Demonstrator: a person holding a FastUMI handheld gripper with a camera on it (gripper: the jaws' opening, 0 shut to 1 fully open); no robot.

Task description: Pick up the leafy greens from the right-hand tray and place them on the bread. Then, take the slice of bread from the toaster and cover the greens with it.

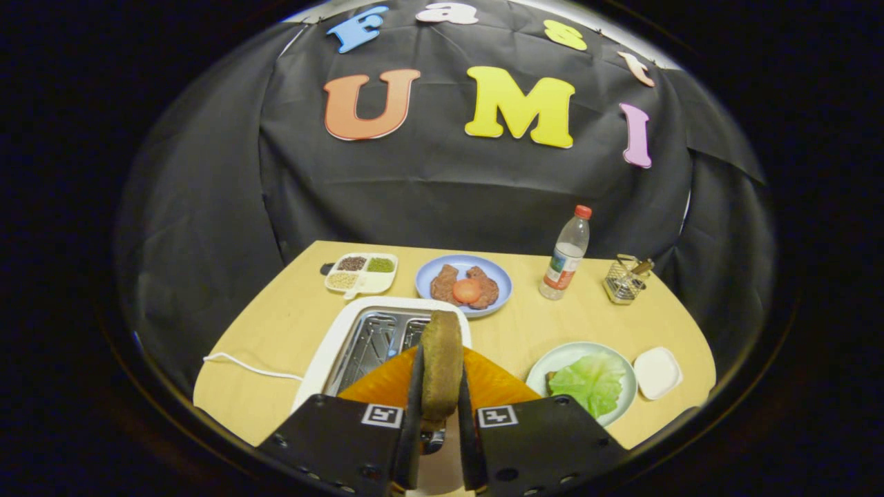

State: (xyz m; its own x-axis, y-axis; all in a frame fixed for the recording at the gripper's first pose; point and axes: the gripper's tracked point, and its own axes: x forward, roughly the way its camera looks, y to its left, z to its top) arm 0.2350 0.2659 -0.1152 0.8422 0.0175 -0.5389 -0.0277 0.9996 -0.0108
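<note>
Black cloth backs the wooden table (290, 324), and your gripper (439, 421) pinches the slice of bread (442, 362) upright between both fingers — just above the toaster (373, 338). Ahead and to the fingers' right, the leafy greens (588, 381) lie on bread in a pale green plate (563, 355) — beyond stand a blue plate (464, 266) and a bottle (566, 255).
</note>
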